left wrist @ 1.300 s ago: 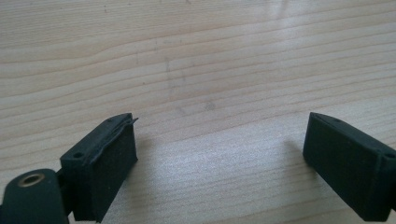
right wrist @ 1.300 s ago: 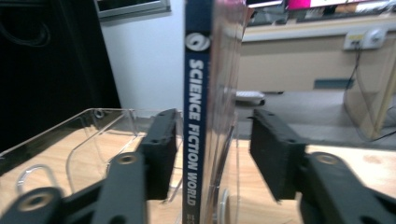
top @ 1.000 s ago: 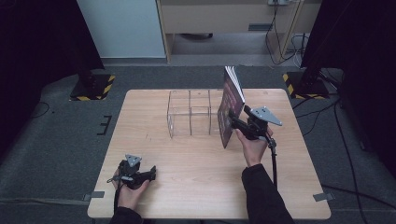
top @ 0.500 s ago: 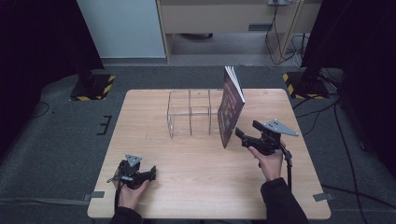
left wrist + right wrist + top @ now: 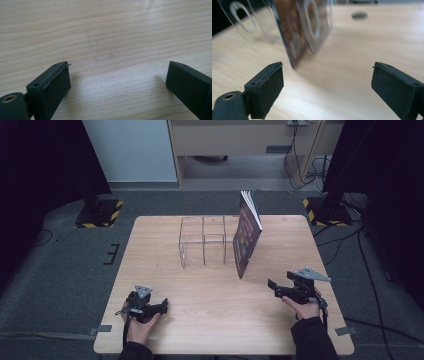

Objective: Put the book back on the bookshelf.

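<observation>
Thin dark-covered softcover book [image 5: 247, 237] standing on edge, leaning against the clear acrylic divider box [image 5: 204, 242], well ahead of the right gripper [image 5: 272, 287], whose jaws have just been opening, spread wide, nothing between. Left gripper [image 5: 117, 80] spread too, empty. Probably light, floppy, slick cover; best pinched near the spine.

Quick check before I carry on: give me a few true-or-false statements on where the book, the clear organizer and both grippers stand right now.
1. The book stands on edge, leaning against the clear acrylic organizer. True.
2. The right gripper is clamped on the book. False: its jaws are open with nothing between them, apart from the book.
3. The left gripper is open near the table edge closest to the person. True.
4. The book lies flat on the table. False: it is upright and tilted.
5. The book sits inside an organizer compartment. False: it is outside, against its right side.
</observation>
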The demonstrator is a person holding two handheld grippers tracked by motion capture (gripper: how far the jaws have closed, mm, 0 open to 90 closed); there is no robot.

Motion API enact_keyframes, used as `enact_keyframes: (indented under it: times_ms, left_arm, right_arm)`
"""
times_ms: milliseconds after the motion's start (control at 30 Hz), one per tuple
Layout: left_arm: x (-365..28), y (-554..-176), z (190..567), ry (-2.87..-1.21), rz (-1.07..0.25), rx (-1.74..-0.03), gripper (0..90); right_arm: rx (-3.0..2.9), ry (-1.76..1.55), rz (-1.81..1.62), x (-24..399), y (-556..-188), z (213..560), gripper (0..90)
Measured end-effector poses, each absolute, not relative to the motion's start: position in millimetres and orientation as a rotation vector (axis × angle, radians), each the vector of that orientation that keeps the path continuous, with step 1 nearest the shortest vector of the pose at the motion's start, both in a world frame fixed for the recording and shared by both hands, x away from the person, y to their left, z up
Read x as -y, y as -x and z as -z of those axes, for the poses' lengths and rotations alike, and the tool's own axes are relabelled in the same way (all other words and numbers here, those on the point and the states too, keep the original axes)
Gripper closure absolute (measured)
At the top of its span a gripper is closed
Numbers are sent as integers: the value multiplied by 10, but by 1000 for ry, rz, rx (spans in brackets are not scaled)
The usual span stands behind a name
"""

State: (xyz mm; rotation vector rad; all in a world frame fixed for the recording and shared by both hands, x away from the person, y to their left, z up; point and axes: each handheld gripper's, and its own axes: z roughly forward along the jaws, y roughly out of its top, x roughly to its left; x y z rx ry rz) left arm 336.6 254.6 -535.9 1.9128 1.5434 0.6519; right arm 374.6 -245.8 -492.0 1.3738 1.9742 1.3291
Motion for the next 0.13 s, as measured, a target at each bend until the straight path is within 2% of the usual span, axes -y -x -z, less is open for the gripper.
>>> enact_keyframes:
  times_ms: [133]
  left_arm:
    - [-2547,-3368,5360,-1912,-649,-1545,41]
  right_arm:
    - [-2023,-1417,-1243,2576,-3680,5089,90]
